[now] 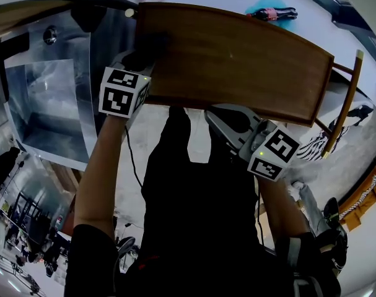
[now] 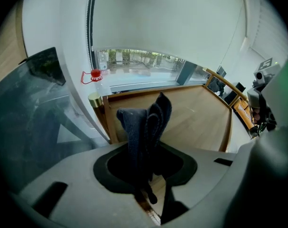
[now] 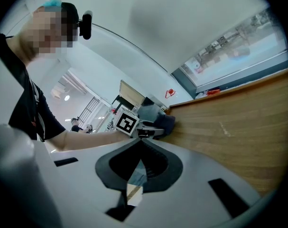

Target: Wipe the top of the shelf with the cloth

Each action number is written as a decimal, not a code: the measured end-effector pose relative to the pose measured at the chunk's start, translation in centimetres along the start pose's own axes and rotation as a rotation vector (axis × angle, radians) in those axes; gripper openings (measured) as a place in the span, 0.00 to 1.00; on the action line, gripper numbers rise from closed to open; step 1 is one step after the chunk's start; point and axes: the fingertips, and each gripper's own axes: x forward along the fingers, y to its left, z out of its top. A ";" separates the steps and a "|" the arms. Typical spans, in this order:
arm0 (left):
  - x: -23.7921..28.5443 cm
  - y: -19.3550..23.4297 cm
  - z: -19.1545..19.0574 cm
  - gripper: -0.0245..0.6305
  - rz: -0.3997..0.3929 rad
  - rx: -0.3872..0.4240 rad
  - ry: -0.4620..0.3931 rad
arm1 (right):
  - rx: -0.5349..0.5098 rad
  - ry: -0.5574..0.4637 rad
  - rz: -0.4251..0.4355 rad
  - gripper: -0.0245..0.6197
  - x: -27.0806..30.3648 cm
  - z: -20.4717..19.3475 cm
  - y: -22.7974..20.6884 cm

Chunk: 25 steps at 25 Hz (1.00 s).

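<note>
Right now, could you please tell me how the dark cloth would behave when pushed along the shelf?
The cloth is probably floppy: it sits in loose folds in the left gripper. It looks light, so it may bunch up rather than slide flat over the shelf top.

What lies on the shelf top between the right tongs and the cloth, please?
Nothing: in the right gripper view, only bare shelf top runs from the right tongs to the cloth.

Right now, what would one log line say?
left hand-held gripper: shut on cloth | right hand-held gripper: shut, empty | cloth: left end of shelf top
</note>
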 end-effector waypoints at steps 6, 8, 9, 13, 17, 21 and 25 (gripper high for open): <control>0.9 -2.0 0.4 0.24 -0.023 0.022 0.015 | 0.004 -0.017 -0.009 0.05 -1.4 0.0 -0.4; 1.2 -2.8 0.5 0.24 -0.030 0.027 0.024 | 0.008 -0.023 -0.014 0.05 -2.1 -0.1 -0.6; 1.4 -3.1 0.7 0.24 -0.033 0.032 0.027 | 0.010 -0.027 -0.016 0.05 -2.5 -0.1 -0.8; 2.4 -4.9 1.5 0.24 -0.048 0.049 0.035 | 0.016 -0.043 -0.028 0.05 -4.1 -0.1 -1.5; 3.5 -6.8 2.2 0.24 -0.064 0.064 0.040 | 0.021 -0.063 -0.039 0.05 -5.9 0.0 -2.2; 4.6 -8.6 3.1 0.24 -0.080 0.083 0.047 | 0.028 -0.084 -0.053 0.05 -7.7 0.2 -3.1; 5.6 -10.7 4.1 0.24 -0.103 0.100 0.058 | 0.039 -0.104 -0.064 0.05 -9.4 0.3 -4.0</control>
